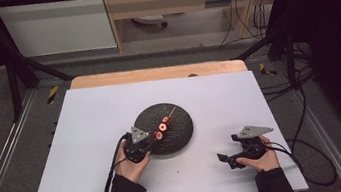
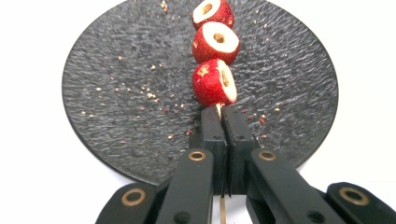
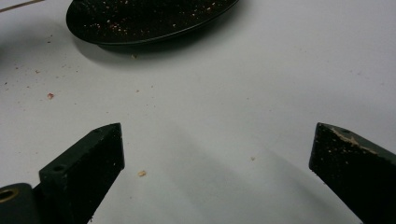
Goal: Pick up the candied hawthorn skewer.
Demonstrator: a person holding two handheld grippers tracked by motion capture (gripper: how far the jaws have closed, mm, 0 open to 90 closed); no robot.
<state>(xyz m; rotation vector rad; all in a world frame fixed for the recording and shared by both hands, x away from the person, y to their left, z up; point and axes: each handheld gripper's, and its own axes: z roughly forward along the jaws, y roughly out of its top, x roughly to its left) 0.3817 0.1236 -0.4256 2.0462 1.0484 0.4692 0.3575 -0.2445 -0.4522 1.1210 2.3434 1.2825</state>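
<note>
- The left claw (image 1: pixel 146 145) sits at the near-left rim of the black plate (image 1: pixel 183 127), jaws clenched on the wooden skewer (image 2: pixel 218 110).
- Straight ahead of those jaws, three red fruit pieces (image 2: pixel 214 83) sit threaded on the skewer, over the plate's middle; the nearest is just beyond the jaw tips.
- The right claw (image 1: pixel 228 158) hovers over the white tabletop (image 1: pixel 90 152), right of the plate and well apart from it, jaws spread wide and holding nothing.

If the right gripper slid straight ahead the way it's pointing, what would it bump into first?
Probably the black plate. The right gripper is open over bare white table, and the plate's rim lies ahead, slightly left. Depth is hard to judge.
</note>
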